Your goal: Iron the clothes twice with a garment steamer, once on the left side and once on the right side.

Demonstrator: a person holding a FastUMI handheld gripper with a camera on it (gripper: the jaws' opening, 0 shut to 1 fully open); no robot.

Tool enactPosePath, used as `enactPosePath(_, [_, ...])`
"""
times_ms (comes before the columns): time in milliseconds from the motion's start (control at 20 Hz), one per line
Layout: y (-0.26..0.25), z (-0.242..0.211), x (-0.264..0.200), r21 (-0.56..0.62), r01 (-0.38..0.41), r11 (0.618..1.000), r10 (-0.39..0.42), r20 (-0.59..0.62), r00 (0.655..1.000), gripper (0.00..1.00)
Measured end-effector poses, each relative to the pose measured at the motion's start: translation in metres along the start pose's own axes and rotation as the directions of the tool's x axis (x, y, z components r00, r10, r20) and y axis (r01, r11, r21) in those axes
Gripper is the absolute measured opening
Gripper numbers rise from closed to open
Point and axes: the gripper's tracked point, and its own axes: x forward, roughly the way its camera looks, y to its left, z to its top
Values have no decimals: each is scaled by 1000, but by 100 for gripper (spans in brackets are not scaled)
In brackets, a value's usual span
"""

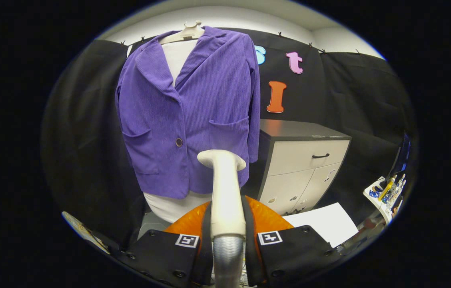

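Jaws of the gripper (pixel 228 240) are closed on the handle of a garment steamer (pixel 225 192), one finger pressed to each side of the pale handle. A square black-and-white marker is carried on top of each finger; no readable word is seen on them. The steamer's handle rises straight ahead between the fingers and ends in a flat, rounded head, which is seen in front of the lower hem of the jacket; whether the head touches the cloth cannot be told. An orange ribbed body (pixel 265 218) is seen just behind the fingers, below the handle.

A purple corduroy jacket (pixel 193 112) is hung beyond the steamer on a pale hanger (pixel 187 32), over a white torso form. The jacket is fastened with one dark button and is fitted with two patch pockets. No brand mark is seen on it.

To the right of the jacket, a cabinet (pixel 309 160) with a dark top, a drawer and two doors is set against the black cloth wall. A white sheet (pixel 325 222) is laid near its foot.
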Motion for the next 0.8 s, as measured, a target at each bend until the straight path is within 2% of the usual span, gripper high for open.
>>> enactPosePath(350, [10,83,-23,25,-12,1000,8,182,983,40])
enactPosePath(800, [64,184,-48,0,-84,996,77,398,914,40])
